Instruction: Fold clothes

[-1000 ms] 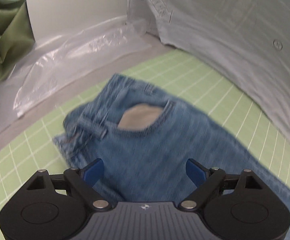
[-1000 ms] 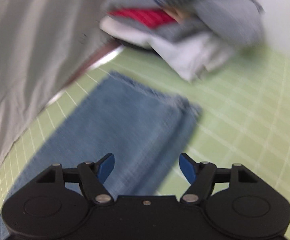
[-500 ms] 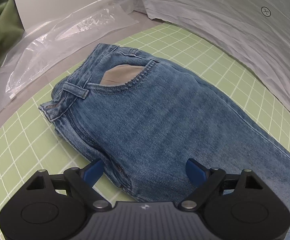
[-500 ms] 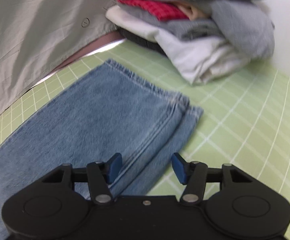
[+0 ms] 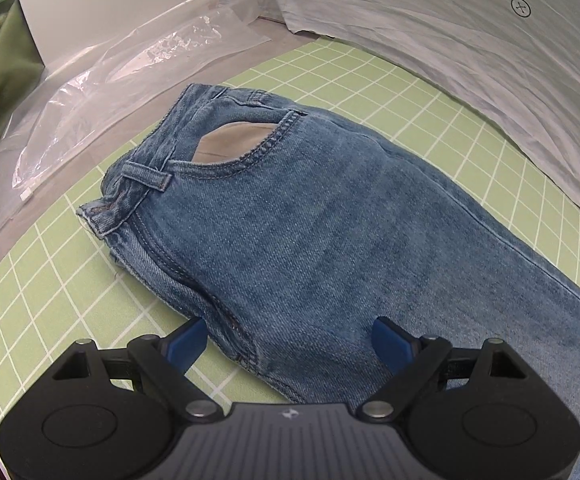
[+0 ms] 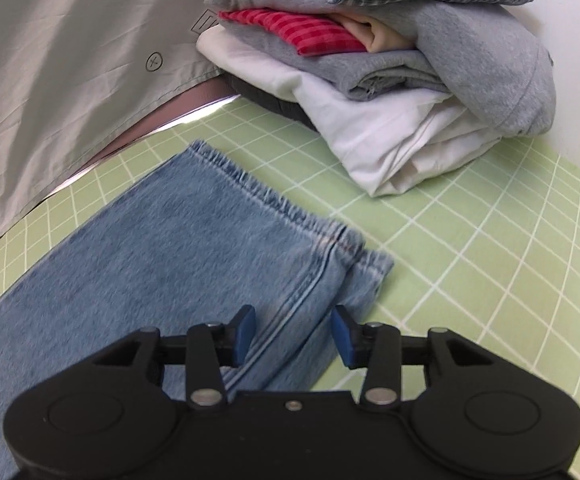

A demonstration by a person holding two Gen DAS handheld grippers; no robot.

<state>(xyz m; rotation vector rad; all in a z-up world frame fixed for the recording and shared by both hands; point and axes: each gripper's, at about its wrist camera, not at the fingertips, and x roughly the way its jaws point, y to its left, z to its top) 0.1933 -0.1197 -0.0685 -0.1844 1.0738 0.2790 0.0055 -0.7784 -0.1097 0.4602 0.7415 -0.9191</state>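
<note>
Jeans flat on the green mat, both tongs spread above them

Jeans lie folded lengthwise on the green grid mat, waistband and pale pocket lining up at 11 o'clock in the left wrist view. Left gripper hovers wide open over the seat, its blue pads straddling the denim edge. Over to the right gripper: parted too, narrower gap, fingers either side of the leg seam, hem just ahead at 12 o'clock. Stacked clothes sit at 1 o'clock, just beyond the hem. Grey sheet runs along at 2 o'clock, printed with an arrow reading roughly "HERE" and circled-X marks. Clear plastic bag at 10 o'clock
</note>
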